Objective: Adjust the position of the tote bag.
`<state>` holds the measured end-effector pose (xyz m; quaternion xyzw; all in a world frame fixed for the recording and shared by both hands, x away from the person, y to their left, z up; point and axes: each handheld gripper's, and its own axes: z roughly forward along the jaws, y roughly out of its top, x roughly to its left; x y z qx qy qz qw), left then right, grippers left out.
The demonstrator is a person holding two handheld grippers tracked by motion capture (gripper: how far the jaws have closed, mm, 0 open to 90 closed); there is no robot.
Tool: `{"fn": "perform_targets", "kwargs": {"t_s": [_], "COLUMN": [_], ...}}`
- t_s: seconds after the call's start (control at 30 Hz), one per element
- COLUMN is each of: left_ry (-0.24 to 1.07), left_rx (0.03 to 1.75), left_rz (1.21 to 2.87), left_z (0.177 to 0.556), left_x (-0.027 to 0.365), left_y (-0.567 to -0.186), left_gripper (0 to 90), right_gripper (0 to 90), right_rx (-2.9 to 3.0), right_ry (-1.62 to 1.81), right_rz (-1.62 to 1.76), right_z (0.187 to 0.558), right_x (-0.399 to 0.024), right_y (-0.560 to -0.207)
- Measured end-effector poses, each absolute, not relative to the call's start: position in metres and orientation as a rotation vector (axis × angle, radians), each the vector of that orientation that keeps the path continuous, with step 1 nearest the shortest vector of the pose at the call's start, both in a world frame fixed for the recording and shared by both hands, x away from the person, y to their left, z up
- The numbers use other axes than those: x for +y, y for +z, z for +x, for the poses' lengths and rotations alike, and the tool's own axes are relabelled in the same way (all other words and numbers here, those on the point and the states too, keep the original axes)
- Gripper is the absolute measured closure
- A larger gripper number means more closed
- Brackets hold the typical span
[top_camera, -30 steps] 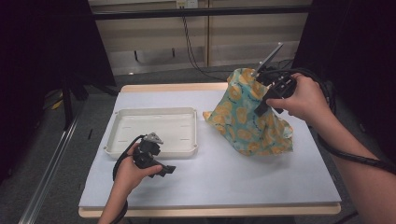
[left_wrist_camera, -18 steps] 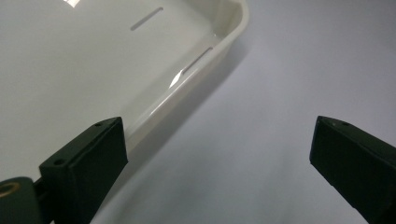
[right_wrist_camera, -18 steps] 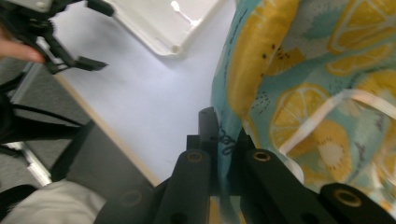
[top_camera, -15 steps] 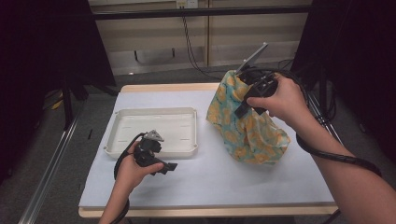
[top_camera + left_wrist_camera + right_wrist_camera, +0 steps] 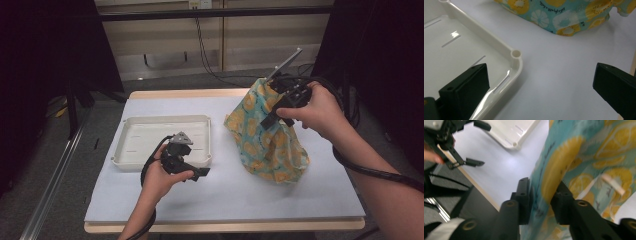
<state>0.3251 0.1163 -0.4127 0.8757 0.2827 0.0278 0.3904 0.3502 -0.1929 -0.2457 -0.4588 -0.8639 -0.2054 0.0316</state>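
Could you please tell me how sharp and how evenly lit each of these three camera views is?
High view: table bright, surroundings nearly black. Left gripper view: tray rim sharp with glare streaks, the claw's jaws soft at the bottom. Right gripper view: fruit-print cloth smeared and blurry, left claw farther off fairly clear.

The high view looks forward and down over the white-covered table from the person's side. The left gripper view sits low and close, facing across the white tray's corner toward the citrus-print cloth. The right gripper view presses close against that cloth, looking back down at the tray. All three share cloth, tray and tabletop.
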Motion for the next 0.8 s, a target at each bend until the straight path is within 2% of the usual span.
{"fn": "perform_targets", "kwargs": {"t_s": [0.03, 0.13, 0.3, 0.5, 0.6, 0.8], "left_ry": [0.071, 0.062, 0.065, 0.069, 0.079, 0.088], "left_rx": [0.718, 0.713, 0.689, 0.66, 0.647, 0.617], "left_rz": [2.225, 2.234, 2.236, 2.241, 2.237, 2.22], "left_z": [0.325, 0.326, 0.326, 0.328, 0.33, 0.331], "left_x": [0.116, 0.109, 0.097, 0.084, 0.073, 0.054], "left_y": [-0.413, -0.411, -0.405, -0.4, -0.395, -0.388], "left_gripper": [0.4, 0.1, 0.1, 0.1, 0.1, 0.0], "right_gripper": [55.8, 43.7, 40.4, 47.8, 55.0, 68.6], "right_rx": [-2.662, -2.726, -2.782, -2.884, -2.965, -2.985], "right_ry": [-0.653, -0.572, -0.524, -0.533, -0.473, -0.521], "right_rz": [-1.392, -1.348, -1.247, -1.16, -1.133, -1.144], "right_z": [0.348, 0.342, 0.332, 0.324, 0.325, 0.331], "right_x": [-0.195, -0.198, -0.209, -0.229, -0.24, -0.235], "right_y": [-0.245, -0.244, -0.242, -0.238, -0.247, -0.25]}}
